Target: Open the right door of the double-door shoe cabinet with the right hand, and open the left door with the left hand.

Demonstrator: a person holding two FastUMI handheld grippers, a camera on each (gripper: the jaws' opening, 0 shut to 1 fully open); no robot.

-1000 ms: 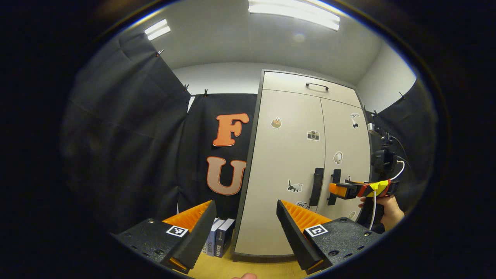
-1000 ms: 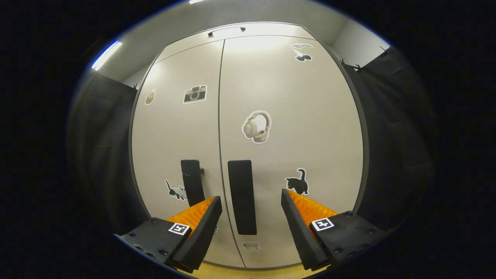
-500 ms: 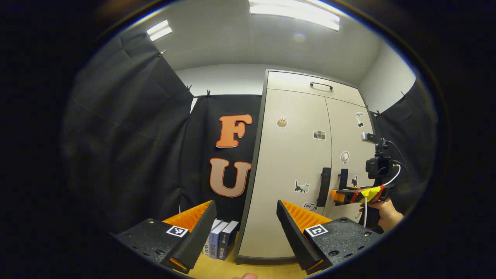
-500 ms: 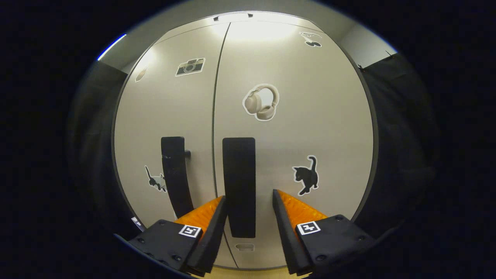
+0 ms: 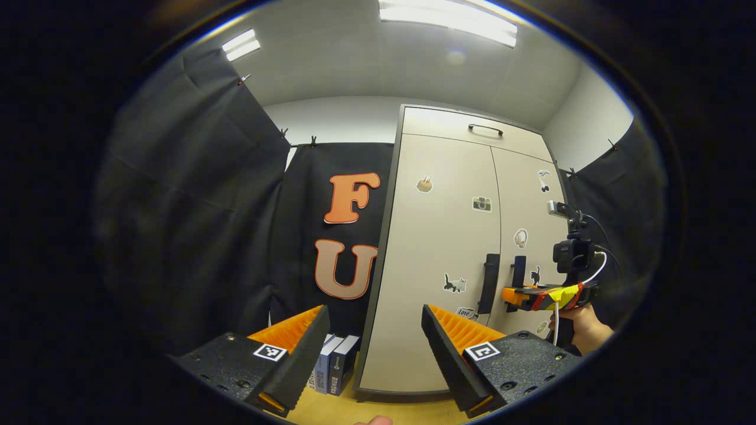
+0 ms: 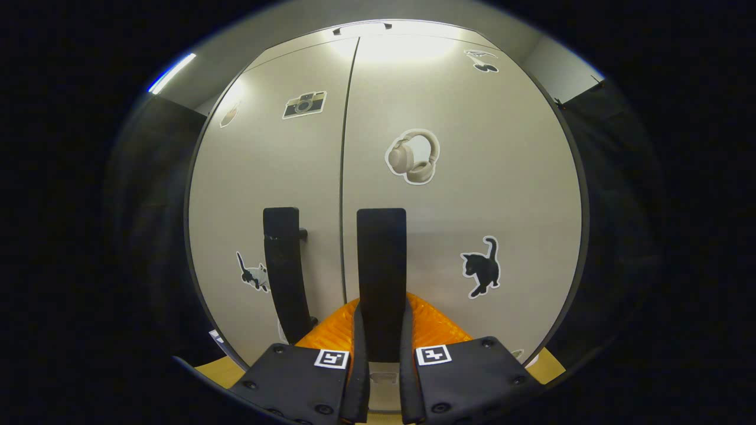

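while the left gripper (image 5: 373,348) gapes empty, the right gripper (image 6: 381,348) pinches the right door handle (image 6: 381,265).

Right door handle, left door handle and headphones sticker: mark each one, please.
right door handle (image 6: 381,260), right gripper view, mid bar above the fingers.
left door handle (image 6: 283,265), right gripper view, mid bar.
headphones sticker (image 6: 413,157), right gripper view, its centre.

Bright ceiling lights (image 5: 449,20), sharp, edges fisheye-bent

Smooth matt cabinet doors (image 6: 472,177), cloth wall (image 5: 195,224)
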